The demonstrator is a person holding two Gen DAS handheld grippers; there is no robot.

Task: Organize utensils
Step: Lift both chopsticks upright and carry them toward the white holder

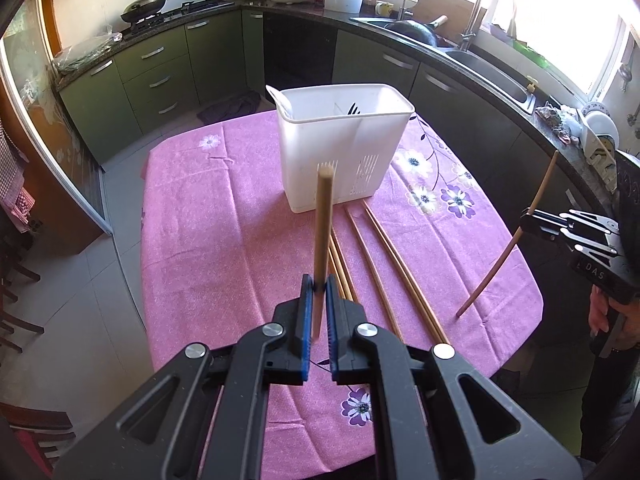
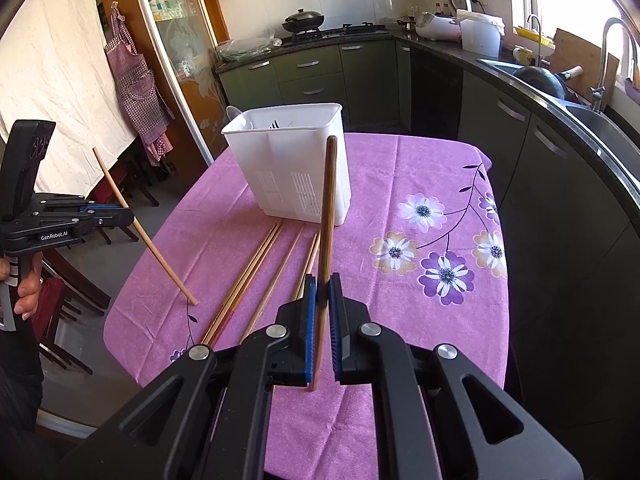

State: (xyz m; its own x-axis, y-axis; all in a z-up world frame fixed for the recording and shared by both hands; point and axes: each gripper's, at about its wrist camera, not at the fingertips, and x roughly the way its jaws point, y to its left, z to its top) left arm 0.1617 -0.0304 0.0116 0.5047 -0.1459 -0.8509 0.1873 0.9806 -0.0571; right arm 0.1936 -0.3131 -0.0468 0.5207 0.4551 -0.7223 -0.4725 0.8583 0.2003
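A white plastic utensil holder point(image 1: 344, 148) stands on the pink flowered tablecloth point(image 1: 224, 240); it also shows in the right wrist view point(image 2: 292, 164). My left gripper point(image 1: 317, 284) is shut on a light wooden chopstick point(image 1: 323, 216), held upright, its lower tip near the cloth. My right gripper point(image 2: 324, 284) is shut on a darker wooden chopstick point(image 2: 328, 204), also upright with its tip on the cloth. Several more chopsticks point(image 1: 384, 260) lie on the cloth in front of the holder, and show in the right wrist view point(image 2: 256, 276). Each gripper appears in the other's view: right point(image 1: 528, 220), left point(image 2: 128, 216).
The holder has a white spoon point(image 1: 280, 100) and dark utensils in it. Green kitchen cabinets point(image 1: 160, 76) and a counter with a sink point(image 1: 492, 68) surround the table. Chairs point(image 2: 68, 296) stand at the table's left side. A checked apron point(image 2: 136, 80) hangs on the wall.
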